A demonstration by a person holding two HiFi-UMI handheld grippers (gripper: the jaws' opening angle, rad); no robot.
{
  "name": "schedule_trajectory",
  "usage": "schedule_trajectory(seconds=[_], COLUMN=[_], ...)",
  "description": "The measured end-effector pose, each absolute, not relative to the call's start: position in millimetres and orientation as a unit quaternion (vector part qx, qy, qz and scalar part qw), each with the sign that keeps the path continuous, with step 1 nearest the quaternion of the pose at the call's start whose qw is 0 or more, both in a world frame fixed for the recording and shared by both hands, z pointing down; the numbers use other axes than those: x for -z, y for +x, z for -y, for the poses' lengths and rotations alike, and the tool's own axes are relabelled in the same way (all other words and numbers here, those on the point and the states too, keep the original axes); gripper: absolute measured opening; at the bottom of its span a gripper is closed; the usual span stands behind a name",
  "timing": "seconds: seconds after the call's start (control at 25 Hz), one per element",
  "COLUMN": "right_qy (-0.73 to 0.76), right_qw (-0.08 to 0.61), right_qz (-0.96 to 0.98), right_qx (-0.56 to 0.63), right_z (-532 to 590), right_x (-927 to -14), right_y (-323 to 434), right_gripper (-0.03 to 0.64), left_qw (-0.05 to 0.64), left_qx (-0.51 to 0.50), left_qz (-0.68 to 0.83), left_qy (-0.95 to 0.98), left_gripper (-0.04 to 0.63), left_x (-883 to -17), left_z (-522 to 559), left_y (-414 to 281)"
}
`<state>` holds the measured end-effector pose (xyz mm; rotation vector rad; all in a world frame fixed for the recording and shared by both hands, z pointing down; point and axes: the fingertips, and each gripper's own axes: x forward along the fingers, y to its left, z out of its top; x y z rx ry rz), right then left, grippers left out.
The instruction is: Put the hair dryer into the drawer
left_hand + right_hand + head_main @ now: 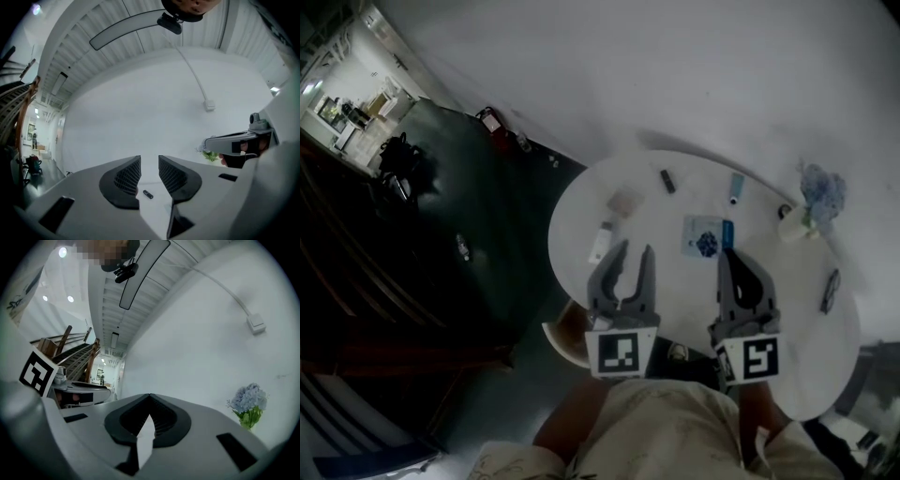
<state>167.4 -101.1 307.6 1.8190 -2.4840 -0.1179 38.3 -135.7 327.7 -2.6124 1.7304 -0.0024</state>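
— So, how do the two grippers stand?
— The left gripper (635,247) (149,161) has its grey ribbed jaws apart with nothing clamped. Through the gap, a small black stick (148,194) lies on the round white table (581,216). The right gripper (724,253) (150,397) has its jaws met at the tips, empty.
— And the hair dryer?
— I cannot pick it out in any view. Both grippers hang side by side over the table's near edge, with a pot of blue flowers (820,192) (248,401) beyond them.
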Motion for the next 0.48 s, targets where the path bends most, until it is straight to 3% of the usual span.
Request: schedule_trajectory(seconds=[0.24, 0.48], right_qy=[0.602, 0.606], right_qw=[0.033, 0.041], right_qz=[0.796, 0.794], right_qx=[0.04, 0.044], right_z=[99.6, 100.3], right_x=[-306.8, -307.7], right_y=[175.9, 177.3], right_gripper=[0.005, 0.003], left_qw=[-0.001, 0.001], left_qx=[-0.002, -0.001], left_qz=[-0.546, -0.539], left_qy=[-0.838, -0.842], left_gripper=[0.003, 0.002], left_x=[-330.1, -330.4], left_z=[138.8, 138.2], left_y=[49.4, 57.4])
